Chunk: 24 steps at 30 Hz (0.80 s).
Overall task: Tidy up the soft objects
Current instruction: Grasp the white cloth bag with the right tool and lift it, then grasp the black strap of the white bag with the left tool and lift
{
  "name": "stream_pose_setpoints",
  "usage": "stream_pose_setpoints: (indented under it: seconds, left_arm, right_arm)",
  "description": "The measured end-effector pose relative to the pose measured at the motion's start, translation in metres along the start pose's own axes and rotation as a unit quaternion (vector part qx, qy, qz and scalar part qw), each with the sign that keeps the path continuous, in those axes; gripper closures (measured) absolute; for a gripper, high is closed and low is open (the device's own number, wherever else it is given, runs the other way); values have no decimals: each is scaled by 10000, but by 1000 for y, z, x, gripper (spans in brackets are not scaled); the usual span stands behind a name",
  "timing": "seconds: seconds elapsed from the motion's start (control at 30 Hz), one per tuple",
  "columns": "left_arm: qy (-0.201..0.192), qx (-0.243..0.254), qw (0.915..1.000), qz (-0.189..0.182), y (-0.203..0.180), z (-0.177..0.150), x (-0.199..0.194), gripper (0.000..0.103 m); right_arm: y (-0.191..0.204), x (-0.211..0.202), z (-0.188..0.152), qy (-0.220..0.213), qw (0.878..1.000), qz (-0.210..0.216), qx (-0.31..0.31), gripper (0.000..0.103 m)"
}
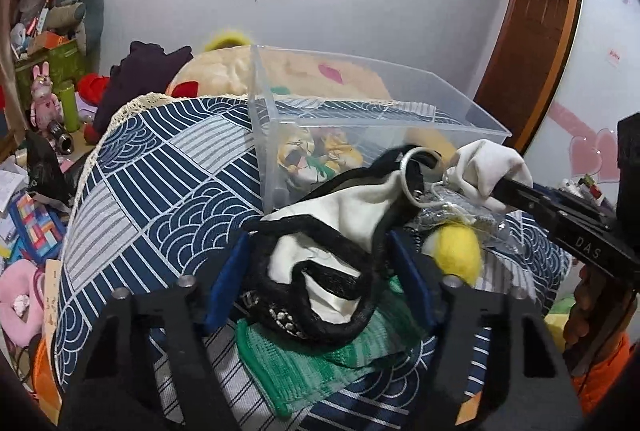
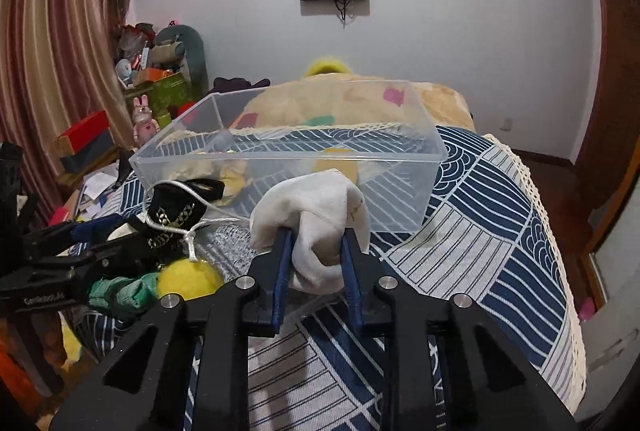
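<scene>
- The right gripper [image 2: 316, 251] is clenched on a white soft cloth [image 2: 320, 215], its blue fingers [image 2: 285, 263] pinching the bunched fabric on both sides; the bundle hangs lifted just in front of the clear plastic bin [image 2: 400, 187].
- The left gripper [image 1: 320, 271] straddles a black-and-white drawstring pouch [image 1: 320, 251]. The pouch fills the gap between the blue pads, and they seem to press on it, so I judge it grasped, though the contact itself is partly hidden.
- That pouch lies on a green knitted piece [image 1: 320, 363], with a yellow felt ball [image 1: 456, 251] just beside it and a crinkled clear packet [image 1: 460, 207] near its white cord.
- To finish this step well, the cloth should rise above the near rim, travel over the opening, and be released only once all of it hangs inside; a trailing flap could catch on the wall.
- The left tongs should keep clear of the white cord [image 2: 192, 227], which could snag.
- The bin sits on the blue patterned bedcover [image 2: 500, 231], open-topped, without a lid.
- Inside, at one end, lie some yellow and green soft pieces [image 1: 316, 155]; the rest looks bare.
</scene>
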<state>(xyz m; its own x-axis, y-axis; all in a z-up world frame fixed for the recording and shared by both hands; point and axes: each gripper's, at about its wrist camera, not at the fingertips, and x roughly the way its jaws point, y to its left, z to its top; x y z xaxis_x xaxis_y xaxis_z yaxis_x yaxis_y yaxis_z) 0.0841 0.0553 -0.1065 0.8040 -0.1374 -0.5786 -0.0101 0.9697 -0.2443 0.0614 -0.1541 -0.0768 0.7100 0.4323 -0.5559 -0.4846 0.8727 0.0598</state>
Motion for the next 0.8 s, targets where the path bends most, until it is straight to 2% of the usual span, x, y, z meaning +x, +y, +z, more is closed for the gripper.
stream_pose_setpoints:
  seconds: [0.07,0.1,0.17,0.2,0.27,0.33,0.5,0.53,0.6,0.67,0.73,0.8]
  left_arm:
    - [6,18,10000,-51,0,-1,-2,54]
    - [-5,48,10000,-14,0,-1,-3,59]
    - [-67,136,9998,140,-2,0,-10,76]
    - [-124,162,9996,195,-3,0,-14,80]
    - [-155,164,9995,236,-4,2,-18,101]
    - [-151,131,9997,135,-3,3,-21,101]
    - [-237,311,9991,147,-14,6,-31,100]
    - [-256,288,9991,189,-15,7,-34,98]
    - [-239,269,9993,70,-17,10,-38,81]
    - [-270,242,9993,73,-18,11,-41,42]
    - [-420,260,9987,143,-21,8,-45,33]
    - [-328,382,9985,208,-24,5,-41,30]
  right_arm:
    - [-1,-1,0,-14,10000,17,18,85]
    - [-2,-2,-1,-22,10000,30,32,85]
    - [-4,-5,-1,-50,9999,59,67,88]
    - [-4,-7,-1,-69,9999,73,81,88]
    - [-5,-10,0,-116,9998,96,102,89]
    - [-6,-14,1,-162,9997,121,129,89]
    - [-6,-25,4,-293,9994,133,129,89]
    - [-6,-26,4,-313,9993,131,129,89]
    - [-6,-28,6,-327,9993,145,124,89]
    - [-6,-28,6,-335,9992,156,121,89]
    - [-7,-29,6,-337,9992,172,123,89]
    - [-6,-29,5,-337,9992,177,126,89]
